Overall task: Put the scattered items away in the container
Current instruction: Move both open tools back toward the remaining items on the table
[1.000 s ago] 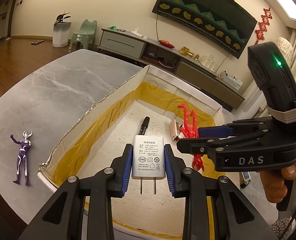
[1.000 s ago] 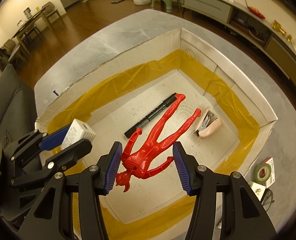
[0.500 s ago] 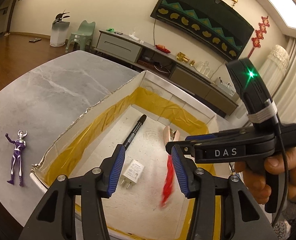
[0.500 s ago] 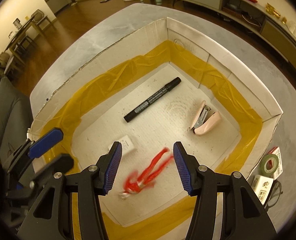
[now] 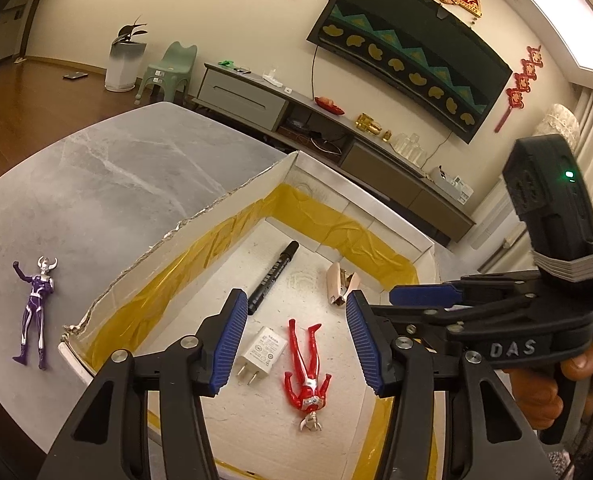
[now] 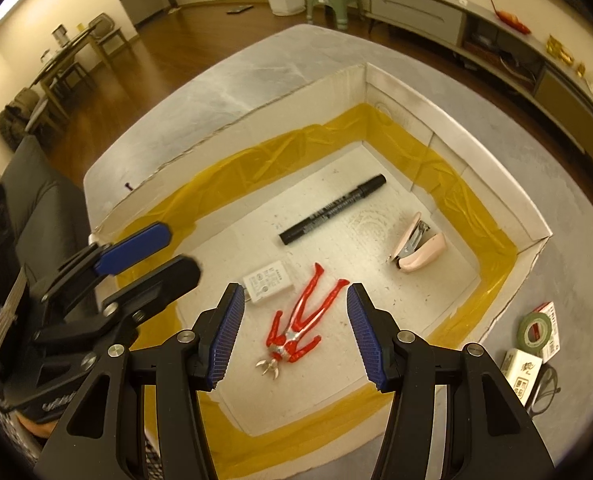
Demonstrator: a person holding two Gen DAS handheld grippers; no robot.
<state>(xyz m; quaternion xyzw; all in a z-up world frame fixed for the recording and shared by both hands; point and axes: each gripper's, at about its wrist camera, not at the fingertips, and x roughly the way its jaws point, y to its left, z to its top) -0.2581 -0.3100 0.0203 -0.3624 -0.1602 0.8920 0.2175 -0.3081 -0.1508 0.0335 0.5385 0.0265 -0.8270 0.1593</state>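
A white cardboard box [image 5: 224,200] [image 6: 448,120] lined with yellow tape stands on the grey table. On its floor lie a red figure [image 5: 306,364] [image 6: 300,324], a white charger [image 5: 261,350] [image 6: 267,280], a black marker [image 5: 274,276] [image 6: 332,210] and a pink stapler [image 5: 338,284] [image 6: 416,246]. My left gripper [image 5: 294,344] hangs open above the box, empty. My right gripper [image 6: 292,336] is open and empty too, over the red figure. A purple figure [image 5: 36,300] lies on the table left of the box.
A green tape roll [image 6: 534,330], a small white box [image 6: 522,372] and glasses [image 6: 548,392] sit on the table right of the box. A person's hand [image 5: 548,384] holds the right gripper's handle. A TV cabinet [image 5: 336,128] stands behind the table.
Both grippers opened and lifted. The charger dropped from the left one and the red figure from the right one; both now lie still on the box floor.
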